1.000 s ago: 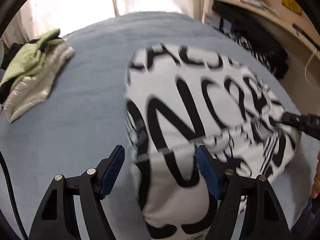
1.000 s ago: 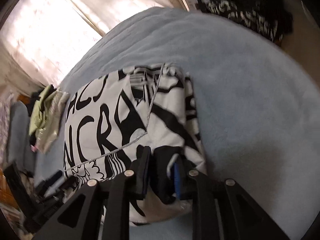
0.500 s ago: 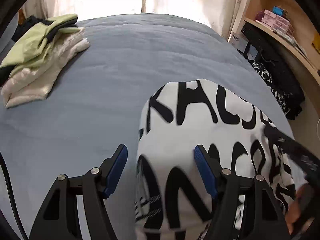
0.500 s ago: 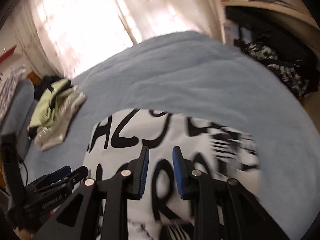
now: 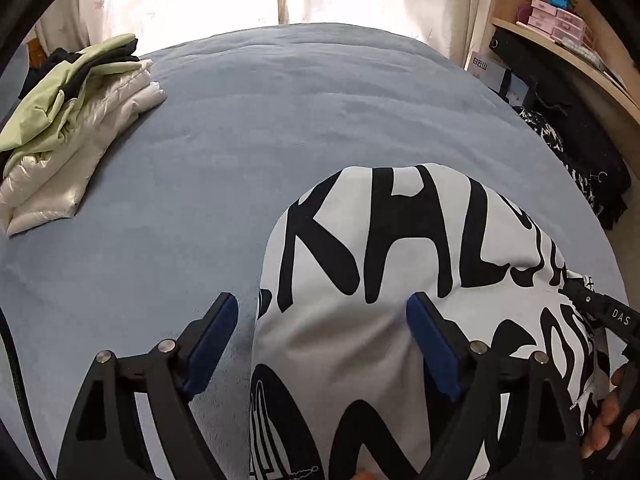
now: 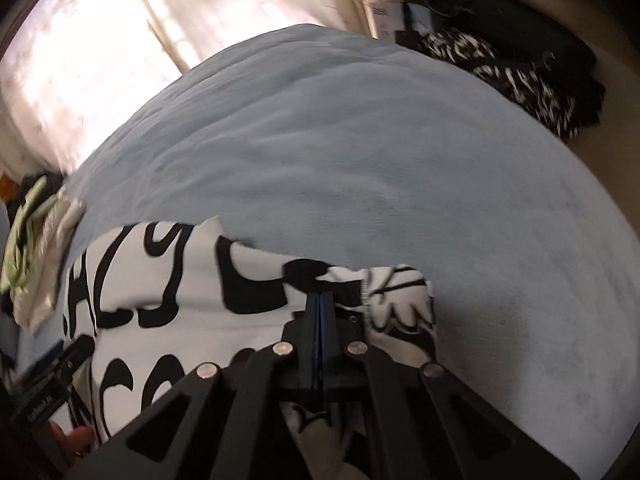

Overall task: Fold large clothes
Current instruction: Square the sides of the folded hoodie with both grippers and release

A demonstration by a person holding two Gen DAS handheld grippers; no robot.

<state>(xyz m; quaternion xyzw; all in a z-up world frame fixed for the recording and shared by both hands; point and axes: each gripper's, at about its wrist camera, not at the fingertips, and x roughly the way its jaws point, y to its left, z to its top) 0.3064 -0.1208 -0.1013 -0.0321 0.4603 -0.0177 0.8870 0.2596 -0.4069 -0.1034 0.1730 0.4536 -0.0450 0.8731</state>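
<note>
Garment (image 5: 400, 264): lettered, lying between your left gripper (image 5: 322, 334) fingers, which have just been spreading (releasing it); your right gripper (image 6: 321, 300) is pinching its edge shut, keeping the fold together.

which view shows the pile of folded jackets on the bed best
The left wrist view. There the folded pile sits sharp and whole at the far left of the blue bed, green jacket on top of a shiny white one. The right wrist view only catches it blurred and squeezed at the left edge.
</note>
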